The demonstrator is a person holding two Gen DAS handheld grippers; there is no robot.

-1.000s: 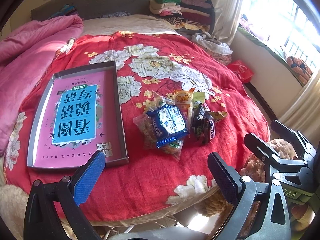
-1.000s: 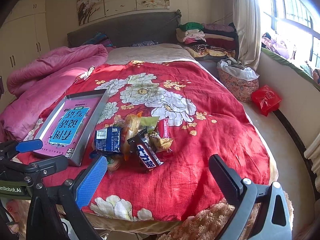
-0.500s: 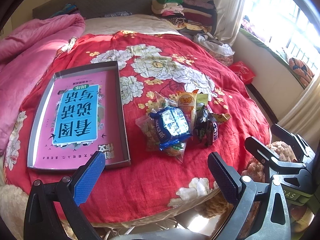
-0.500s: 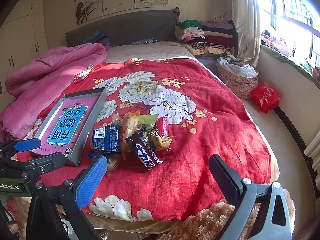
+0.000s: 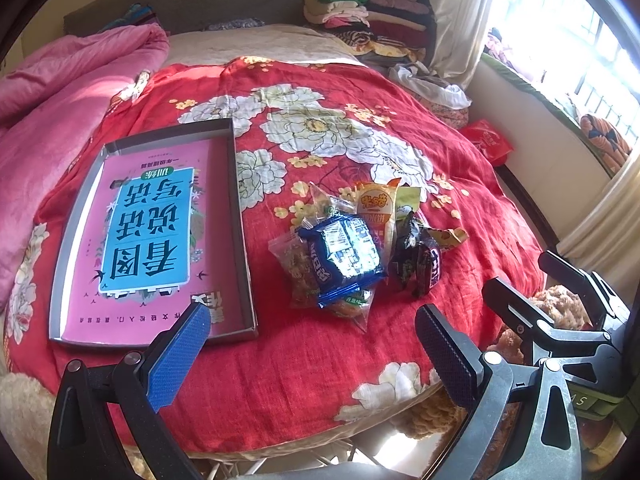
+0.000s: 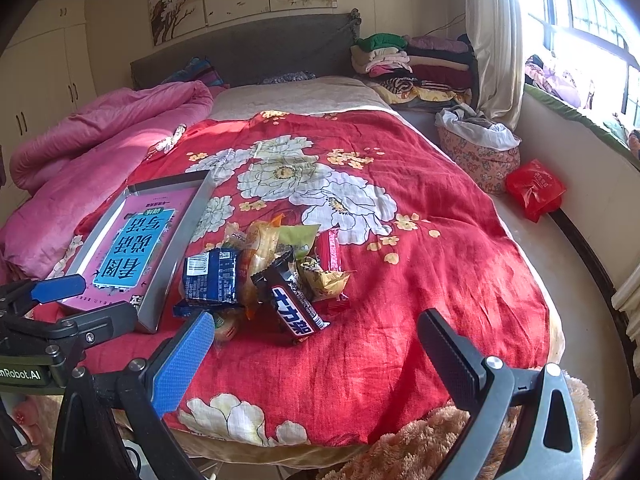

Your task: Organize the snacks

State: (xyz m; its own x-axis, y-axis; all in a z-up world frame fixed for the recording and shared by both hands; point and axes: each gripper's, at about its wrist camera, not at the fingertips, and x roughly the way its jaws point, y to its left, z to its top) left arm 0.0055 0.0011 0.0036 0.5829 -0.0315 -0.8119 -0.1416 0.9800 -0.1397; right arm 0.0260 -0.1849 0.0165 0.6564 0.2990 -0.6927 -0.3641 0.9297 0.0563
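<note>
Snacks sit in one loose heap on the red floral bedspread, just beside the right wall of the shallow box lid, which has a pink book cover printed on its floor and holds nothing yet.

From my left gripper the heap lies at about 12 o'clock, a touch toward 1, and the box lid at 10 to 11. From my right gripper the heap is at 11 to 12 o'clock and the lid farther off at 10. Both sets of tongs are spread wide and empty, hovering off the near edge of the bed, well short of the pile.

The relation I care about is the top pieces. The blue cookie pack crowns the left half of the heap, nearest the lid, with its long axis running roughly 11 to 5 in the left view. The dark chocolate bar lies on the right half, long axis about 10 to 4 in the right view, with its near end pointing toward my right tongs.

I judge nothing is sorted yet. My left hand looks better placed for the blue pack, since it has the short carry to the lid; I would turn the jaws across its narrow width. The crinkly wrappers overlap, so a neighbour may drag along.
</note>
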